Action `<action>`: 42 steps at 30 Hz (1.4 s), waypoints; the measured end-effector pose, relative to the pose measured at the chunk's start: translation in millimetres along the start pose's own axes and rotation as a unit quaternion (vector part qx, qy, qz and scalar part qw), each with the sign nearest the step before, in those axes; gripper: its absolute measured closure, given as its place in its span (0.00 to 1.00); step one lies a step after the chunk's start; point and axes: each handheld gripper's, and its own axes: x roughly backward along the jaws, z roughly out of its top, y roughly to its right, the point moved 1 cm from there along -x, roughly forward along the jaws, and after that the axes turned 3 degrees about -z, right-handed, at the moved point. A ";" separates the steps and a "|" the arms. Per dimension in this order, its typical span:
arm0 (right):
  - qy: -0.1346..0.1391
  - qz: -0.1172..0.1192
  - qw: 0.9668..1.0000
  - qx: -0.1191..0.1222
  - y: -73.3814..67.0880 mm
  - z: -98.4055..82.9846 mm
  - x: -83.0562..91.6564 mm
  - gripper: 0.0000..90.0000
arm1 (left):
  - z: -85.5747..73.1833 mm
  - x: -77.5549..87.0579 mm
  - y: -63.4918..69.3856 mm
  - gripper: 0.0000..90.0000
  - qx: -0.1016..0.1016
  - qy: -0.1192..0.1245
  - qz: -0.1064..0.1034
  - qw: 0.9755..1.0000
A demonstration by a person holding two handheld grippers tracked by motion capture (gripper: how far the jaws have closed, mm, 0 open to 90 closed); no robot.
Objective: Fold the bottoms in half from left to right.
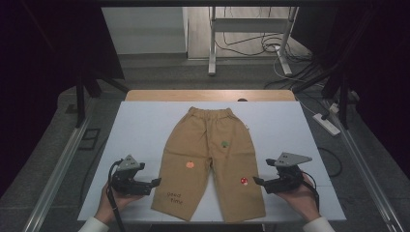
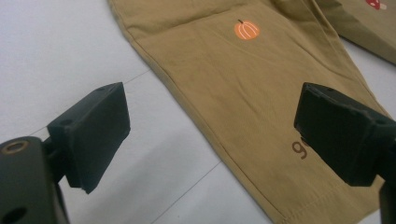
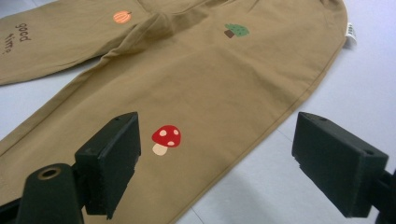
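Observation:
A pair of small tan trousers (image 1: 208,159) lies flat on the white tabletop (image 1: 140,130), waistband at the far side, legs toward me. They carry a pumpkin print (image 2: 246,30), a tree print (image 3: 236,31), a red mushroom print (image 3: 166,136) and dark lettering. My left gripper (image 1: 156,182) rests on the table just left of the left leg, jaws open and empty. My right gripper (image 1: 256,181) sits just right of the right leg, open and empty. In the left gripper view the leg's outer seam (image 2: 219,116) runs between the jaws.
The white tabletop sits on a wooden board (image 1: 208,94). Metal frame rails (image 1: 63,159) run along both sides. Beyond the table stand a white stand (image 1: 251,29) with cables on the floor and a power strip (image 1: 327,123) at the right.

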 end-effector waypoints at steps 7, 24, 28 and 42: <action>-0.004 -0.001 1.000 0.002 -0.1 -0.9 -1.8 0.18 | -0.3 -3.6 1.4 0.12 -0.003 -0.008 -0.001 1.000; -0.006 -0.001 1.000 0.008 -2.8 0.5 -3.8 0.18 | 0.1 -5.4 0.7 0.12 -0.005 -0.009 -0.004 1.000; -0.003 0.000 1.000 0.012 -7.1 4.7 -4.9 0.18 | 0.6 -6.4 0.3 0.12 -0.003 -0.010 -0.006 1.000; -0.016 0.004 1.000 0.025 -22.0 14.9 -19.4 0.19 | 0.9 -6.9 -2.0 0.12 0.000 -0.011 -0.004 1.000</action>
